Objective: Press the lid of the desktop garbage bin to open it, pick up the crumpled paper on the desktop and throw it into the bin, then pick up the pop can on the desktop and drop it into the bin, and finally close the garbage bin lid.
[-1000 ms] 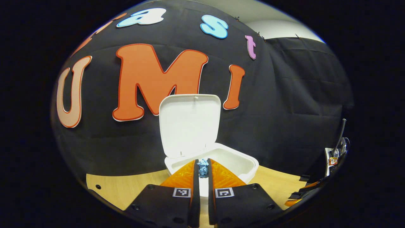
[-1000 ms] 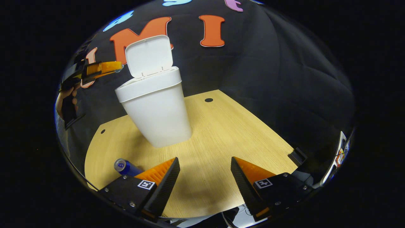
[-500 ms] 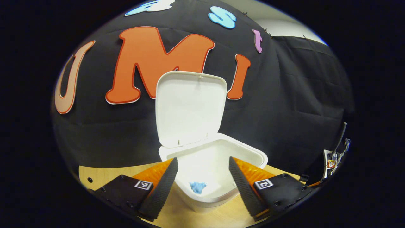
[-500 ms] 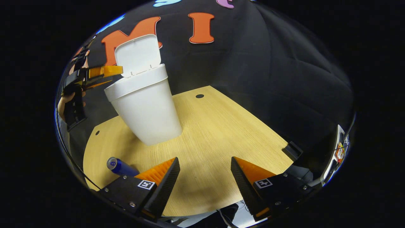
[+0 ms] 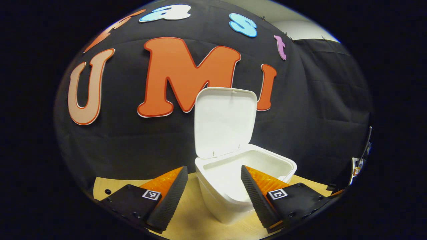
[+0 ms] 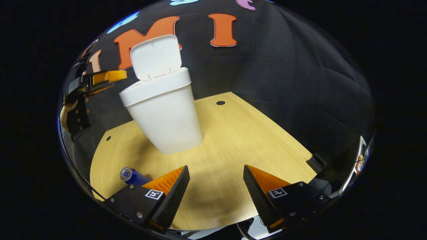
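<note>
Left gripper view: left tongs (image 5: 213, 186) spread wide and empty at the bin (image 5: 245, 180) in the lower centre, lid (image 5: 225, 121) upright.

Paper isn't visible on the counter (image 6: 233, 140), so that step is probably done. Right tongs (image 6: 216, 186) are wide too, with nothing between them; the can (image 6: 131, 176) lies lower left beside them. Dropping in the can and shutting the lid remain.
</note>
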`<act>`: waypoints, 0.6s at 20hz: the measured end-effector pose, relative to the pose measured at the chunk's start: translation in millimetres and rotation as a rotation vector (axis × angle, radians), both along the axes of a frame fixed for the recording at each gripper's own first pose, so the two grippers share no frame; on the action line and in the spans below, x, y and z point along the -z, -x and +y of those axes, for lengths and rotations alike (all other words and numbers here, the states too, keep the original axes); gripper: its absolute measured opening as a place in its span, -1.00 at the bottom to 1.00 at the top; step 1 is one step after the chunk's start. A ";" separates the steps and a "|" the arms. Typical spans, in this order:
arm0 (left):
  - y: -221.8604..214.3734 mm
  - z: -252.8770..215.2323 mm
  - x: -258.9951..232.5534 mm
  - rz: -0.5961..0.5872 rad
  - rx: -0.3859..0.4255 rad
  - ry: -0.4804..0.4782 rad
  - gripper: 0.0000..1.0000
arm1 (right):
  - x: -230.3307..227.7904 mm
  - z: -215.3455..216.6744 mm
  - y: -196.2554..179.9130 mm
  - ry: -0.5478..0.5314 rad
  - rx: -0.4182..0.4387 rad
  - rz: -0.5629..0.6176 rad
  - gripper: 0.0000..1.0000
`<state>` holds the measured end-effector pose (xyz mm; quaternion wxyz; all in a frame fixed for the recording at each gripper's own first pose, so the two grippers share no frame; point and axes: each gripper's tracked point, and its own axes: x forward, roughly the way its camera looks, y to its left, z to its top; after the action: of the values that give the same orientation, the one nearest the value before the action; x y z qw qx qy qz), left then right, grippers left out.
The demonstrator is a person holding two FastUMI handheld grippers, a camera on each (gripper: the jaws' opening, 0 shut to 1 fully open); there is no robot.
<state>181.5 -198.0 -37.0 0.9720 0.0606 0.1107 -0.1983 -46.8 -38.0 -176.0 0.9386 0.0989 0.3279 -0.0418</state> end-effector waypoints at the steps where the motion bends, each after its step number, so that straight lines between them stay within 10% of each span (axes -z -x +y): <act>1: 1.3 11.3 -1.1 -0.004 -0.016 -0.003 1.00 | -1.7 6.8 -3.1 0.000 -0.017 -0.004 0.96; 12: 25.9 145.9 -10.3 -0.036 -0.235 -0.008 1.00 | -21.9 119.3 -31.4 0.008 -0.284 -0.044 0.96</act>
<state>155.6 -52.1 -26.7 0.9901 0.0544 0.1003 -0.0814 -15.4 81.3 -154.2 0.9424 0.0485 0.3177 0.0925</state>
